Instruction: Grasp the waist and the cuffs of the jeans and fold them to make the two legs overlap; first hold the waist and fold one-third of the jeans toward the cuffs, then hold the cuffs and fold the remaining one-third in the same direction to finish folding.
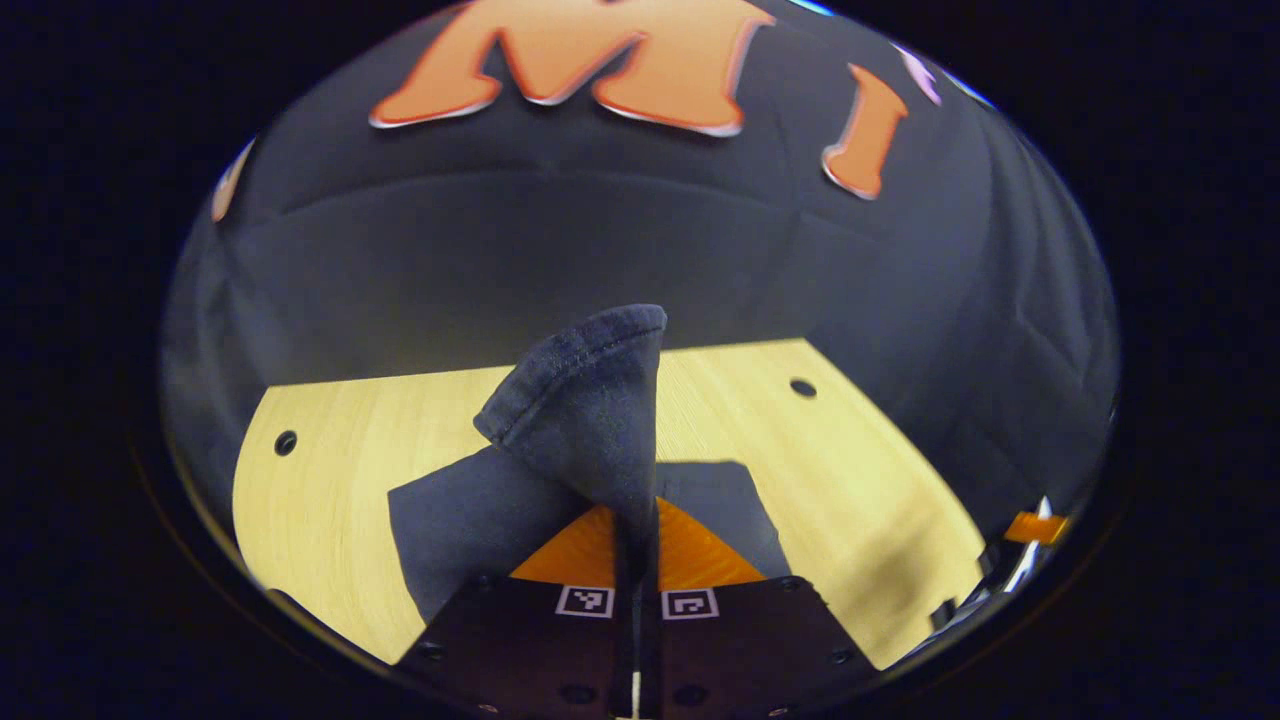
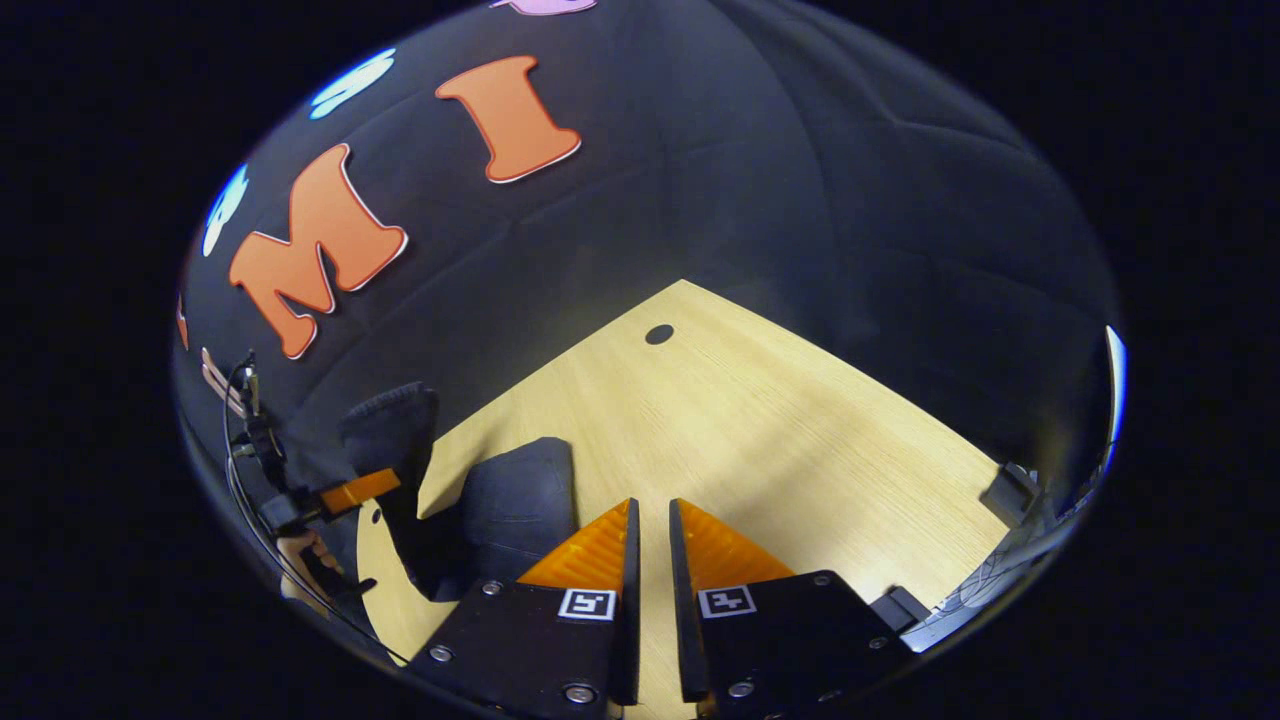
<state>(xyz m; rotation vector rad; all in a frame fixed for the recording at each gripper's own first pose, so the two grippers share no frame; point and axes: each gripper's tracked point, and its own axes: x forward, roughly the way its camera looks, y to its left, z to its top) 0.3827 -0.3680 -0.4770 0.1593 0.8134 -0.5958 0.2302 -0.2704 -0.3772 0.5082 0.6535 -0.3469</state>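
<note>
**Left claw lifts a corner of the jeans; right claw waits empty over the table**

In the left gripper view, we see the left gripper (image 1: 637, 560) at 6 o'clock, its two fingers pressed together on a fold of the jeans (image 1: 585, 420). The dark denim rises from the fingertips toward the centre of the view as a stiff, tilted flap, its stitched hem at the top edge. More of the same cloth lies flat on the wooden table (image 1: 330, 470) at about 7 o'clock and again at about 5 o'clock, just behind the fingers. We cannot tell whether the pinched part is waist or cuff.

In the right gripper view, we find the right gripper (image 2: 650, 540) at 6 o'clock with a narrow gap between its fingers. Bare wood shows through that gap, so this claw is parted and grips nothing. The jeans sit at about 8 o'clock, beside the left-hand finger, part resting on the table and part lifted toward 9 o'clock. There, at the far edge, we see the other gripper and the hand (image 2: 305, 560) that carries it, with cables running above.
</note>
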